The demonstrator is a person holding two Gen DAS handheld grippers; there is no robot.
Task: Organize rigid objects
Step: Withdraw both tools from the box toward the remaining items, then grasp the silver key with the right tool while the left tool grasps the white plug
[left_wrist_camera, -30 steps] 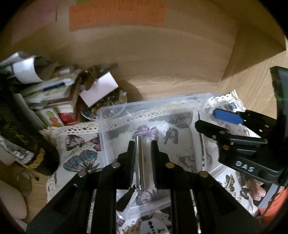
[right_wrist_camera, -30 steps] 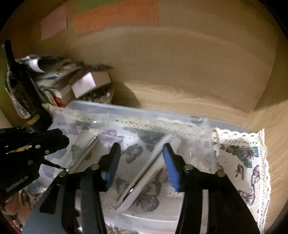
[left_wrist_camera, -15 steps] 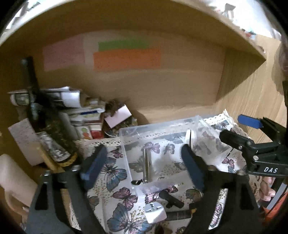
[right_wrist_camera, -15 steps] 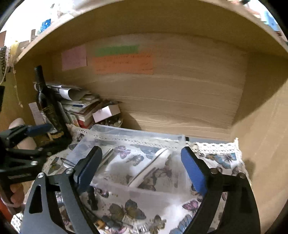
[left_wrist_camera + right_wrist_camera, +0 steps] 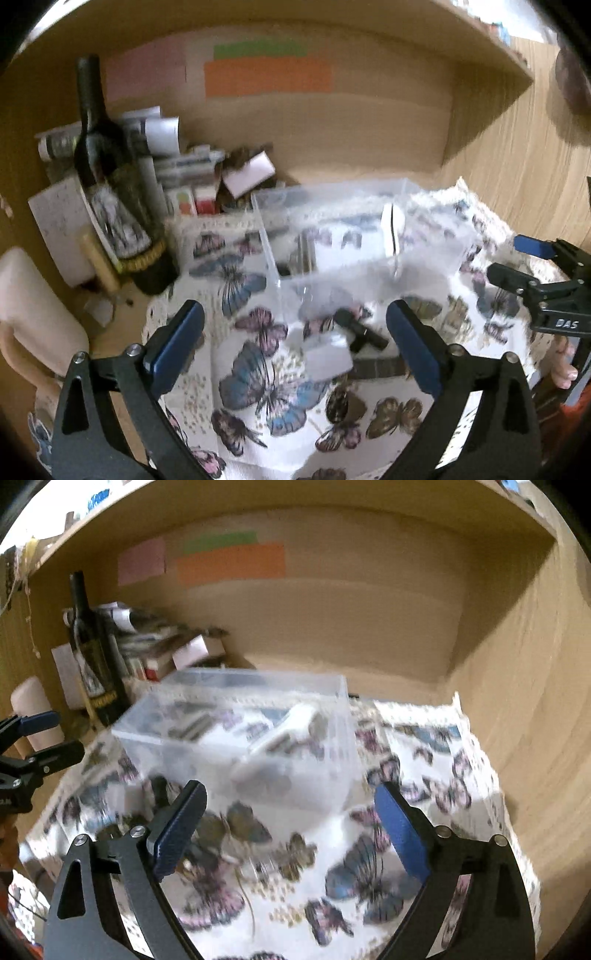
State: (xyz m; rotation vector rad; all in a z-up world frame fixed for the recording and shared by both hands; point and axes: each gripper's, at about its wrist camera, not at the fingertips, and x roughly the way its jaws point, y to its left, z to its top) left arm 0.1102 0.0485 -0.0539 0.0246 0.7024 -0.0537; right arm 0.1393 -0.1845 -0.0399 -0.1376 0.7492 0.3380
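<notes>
Both grippers hang spread wide with nothing between the pads: the left gripper over the butterfly cloth, the right gripper beside it. The clear plastic box sits at twelve o'clock from each, holding a silvery bar and a white slab. A small black piece lies just before the box; a dark bottle stands at ten o'clock.

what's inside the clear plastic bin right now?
Inside the clear plastic bin: a slim silver metal bar on one side and a flat white-and-silver slab leaning on the other. Motion blur and the frosted walls hide anything smaller; the bin floor is only partly visible.
</notes>
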